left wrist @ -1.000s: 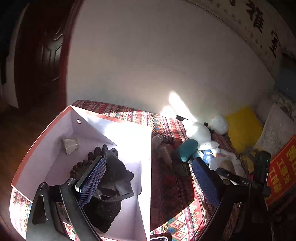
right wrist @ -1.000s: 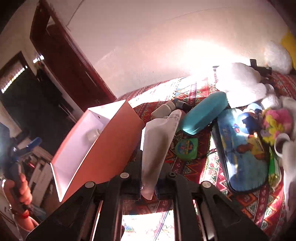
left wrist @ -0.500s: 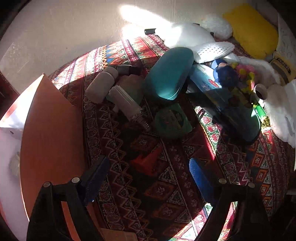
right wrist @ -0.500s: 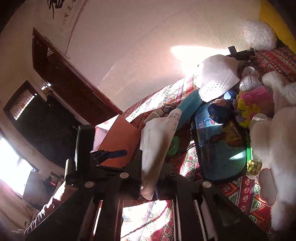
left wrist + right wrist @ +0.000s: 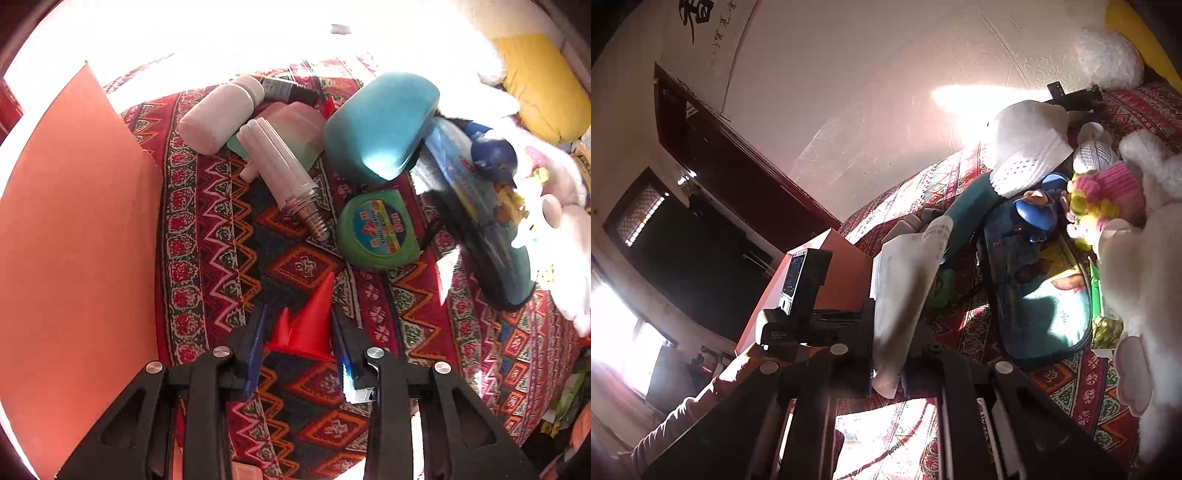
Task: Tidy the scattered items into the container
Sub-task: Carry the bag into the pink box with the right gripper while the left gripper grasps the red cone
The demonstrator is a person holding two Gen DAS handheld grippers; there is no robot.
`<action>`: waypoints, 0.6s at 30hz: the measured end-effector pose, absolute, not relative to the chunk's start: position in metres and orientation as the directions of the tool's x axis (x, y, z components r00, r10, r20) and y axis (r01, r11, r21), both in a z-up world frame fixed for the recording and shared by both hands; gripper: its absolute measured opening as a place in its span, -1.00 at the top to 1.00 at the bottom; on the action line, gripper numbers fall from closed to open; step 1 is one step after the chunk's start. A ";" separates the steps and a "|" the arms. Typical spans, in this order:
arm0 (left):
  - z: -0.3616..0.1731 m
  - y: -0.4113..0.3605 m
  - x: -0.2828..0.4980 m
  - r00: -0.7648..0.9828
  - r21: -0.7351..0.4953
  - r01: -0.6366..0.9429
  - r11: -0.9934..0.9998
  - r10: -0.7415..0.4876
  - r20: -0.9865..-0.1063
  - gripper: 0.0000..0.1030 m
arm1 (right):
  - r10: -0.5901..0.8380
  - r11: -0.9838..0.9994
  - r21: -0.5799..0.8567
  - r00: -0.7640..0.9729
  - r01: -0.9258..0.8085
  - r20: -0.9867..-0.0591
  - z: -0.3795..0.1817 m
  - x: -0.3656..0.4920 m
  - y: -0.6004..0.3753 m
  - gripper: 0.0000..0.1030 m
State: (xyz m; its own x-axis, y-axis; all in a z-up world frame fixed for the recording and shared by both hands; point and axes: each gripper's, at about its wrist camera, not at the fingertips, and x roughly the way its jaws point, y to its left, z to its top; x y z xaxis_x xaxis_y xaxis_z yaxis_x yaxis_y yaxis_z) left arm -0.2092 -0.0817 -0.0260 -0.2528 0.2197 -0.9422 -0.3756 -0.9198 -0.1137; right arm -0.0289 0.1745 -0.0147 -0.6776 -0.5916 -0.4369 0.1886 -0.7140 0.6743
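Observation:
A small red cone (image 5: 306,325) lies on the patterned cloth (image 5: 207,229). My left gripper (image 5: 299,332) points steeply down over it. Its jaws are closing, and the blue pads (image 5: 255,339) sit against both sides of the cone's base. The orange box (image 5: 74,240), which is the container, stands just left of it. My right gripper (image 5: 890,332) is shut on a white pouch (image 5: 908,273) that sticks up between its fingers, held above the cloth to the right of the box (image 5: 846,273).
Beyond the cone lie a light bulb (image 5: 277,162), a white bottle (image 5: 218,114), a teal case (image 5: 380,125), a green tape measure (image 5: 380,236) and a blue pencil case (image 5: 480,221). White plush toys (image 5: 1145,258) crowd the right. A person's sleeve (image 5: 683,417) shows at lower left.
My left gripper swung from above the box's inside down to the cloth, and its jaws went from wide apart to narrow around the red cone. The right gripper drifted slightly, still holding the pouch.

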 end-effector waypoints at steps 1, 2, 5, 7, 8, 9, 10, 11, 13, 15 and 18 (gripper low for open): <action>-0.015 -0.089 -0.200 -0.266 -0.162 -0.354 -0.921 0.265 -0.927 0.42 | -0.589 -0.714 0.675 -0.680 0.186 -0.436 -0.015 -0.029 0.176 0.81; -0.002 -0.097 -0.189 -0.291 -0.200 -0.334 -0.921 0.302 -0.908 0.41 | -0.586 -0.715 0.674 -0.683 0.184 -0.436 -0.015 -0.029 0.177 0.81; 0.038 -0.123 -0.151 -0.386 -0.291 -0.308 -0.906 0.399 -0.832 0.41 | -0.579 -0.724 0.666 -0.685 0.181 -0.443 -0.015 -0.027 0.175 0.81; 0.063 -0.145 -0.129 -0.449 -0.365 -0.299 -0.881 0.468 -0.761 0.41 | -0.578 -0.728 0.661 -0.683 0.184 -0.446 -0.014 -0.025 0.170 0.81; 0.075 -0.156 -0.122 -0.480 -0.402 -0.296 -0.866 0.499 -0.722 0.41 | -0.582 -0.727 0.660 -0.680 0.189 -0.447 -0.014 -0.024 0.167 0.81; 0.087 -0.168 -0.117 -0.509 -0.439 -0.290 -0.850 0.526 -0.681 0.41 | -0.589 -0.724 0.661 -0.675 0.197 -0.445 -0.013 -0.022 0.163 0.81; 0.096 -0.183 -0.112 -0.537 -0.471 -0.278 -0.837 0.542 -0.646 0.41 | -0.600 -0.719 0.662 -0.667 0.209 -0.441 -0.012 -0.020 0.158 0.81; 0.106 -0.197 -0.110 -0.567 -0.497 -0.266 -0.826 0.551 -0.613 0.41 | -0.614 -0.713 0.663 -0.658 0.227 -0.435 -0.009 -0.017 0.151 0.81; 0.129 -0.228 -0.110 -0.633 -0.507 -0.249 -0.825 0.535 -0.560 0.41 | -0.638 -0.705 0.656 -0.645 0.270 -0.420 0.000 -0.010 0.132 0.81; 0.146 -0.261 -0.115 -0.702 -0.480 -0.208 -0.852 0.472 -0.534 0.41 | -0.664 -0.695 0.641 -0.634 0.325 -0.398 0.014 -0.006 0.104 0.81; 0.150 -0.313 -0.118 -0.753 -0.488 -0.123 -0.864 0.402 -0.521 0.41 | -0.710 -0.671 0.609 -0.601 0.422 -0.366 0.038 -0.008 0.049 0.81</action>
State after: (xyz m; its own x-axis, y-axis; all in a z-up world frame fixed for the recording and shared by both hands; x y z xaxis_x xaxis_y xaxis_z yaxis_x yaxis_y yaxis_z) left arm -0.1180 -0.3127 0.1501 -0.7533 0.4017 -0.5207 -0.1234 -0.8640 -0.4881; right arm -0.0085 0.0490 0.0384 -0.6012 -0.7103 -0.3662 0.4221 -0.6713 0.6092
